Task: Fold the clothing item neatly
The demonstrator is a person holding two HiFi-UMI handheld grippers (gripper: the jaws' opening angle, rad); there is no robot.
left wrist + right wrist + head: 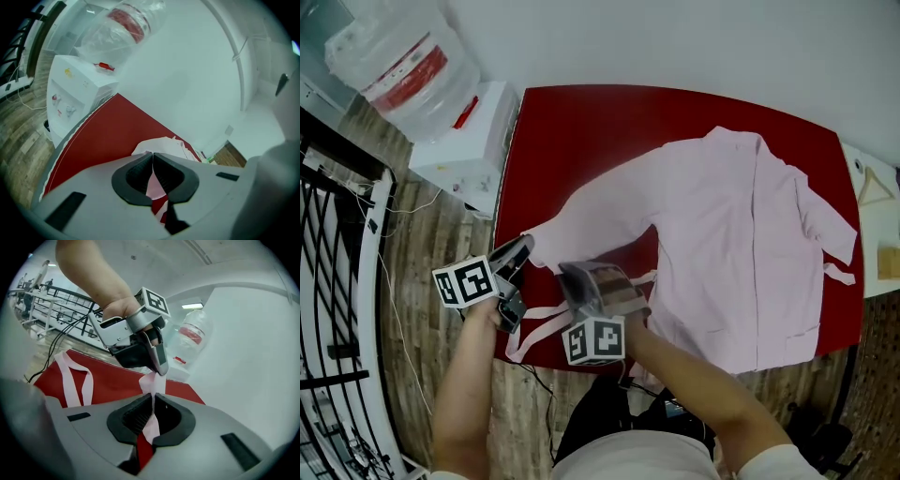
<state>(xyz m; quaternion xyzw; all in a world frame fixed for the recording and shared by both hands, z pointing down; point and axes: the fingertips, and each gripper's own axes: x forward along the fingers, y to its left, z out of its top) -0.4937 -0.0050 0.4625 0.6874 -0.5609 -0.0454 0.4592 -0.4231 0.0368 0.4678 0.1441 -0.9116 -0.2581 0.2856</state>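
Your left gripper [153, 154] is holding its jaws pressed shut on a thin fold of pink cloth. Your right gripper [153, 397] is pinching its jaws shut on a narrow pink edge too. A short band of that cloth is running from the right jaws up to the tip of the left ones, so both seem to be gripping the same end of the garment, probably the cuff of the long sleeve [600, 202].

Both grippers are hovering close together above the near left part of the red tabletop [581, 122]. The sleeve is stretching away from them toward the pink garment [741, 244], which is lying spread out over the right half of the tabletop. A loose tie [534, 328] is dangling over the near edge just below your hands.

To fold this sleeve well, you should be keeping both grips firm and the cloth between them lightly taut, so the cuff is staying flat and not bunching. You should be carrying both hands level and together toward the body of the garment, laying the sleeve straight across it. You should also be watching that the tie is not snagging or dragging under the fold.
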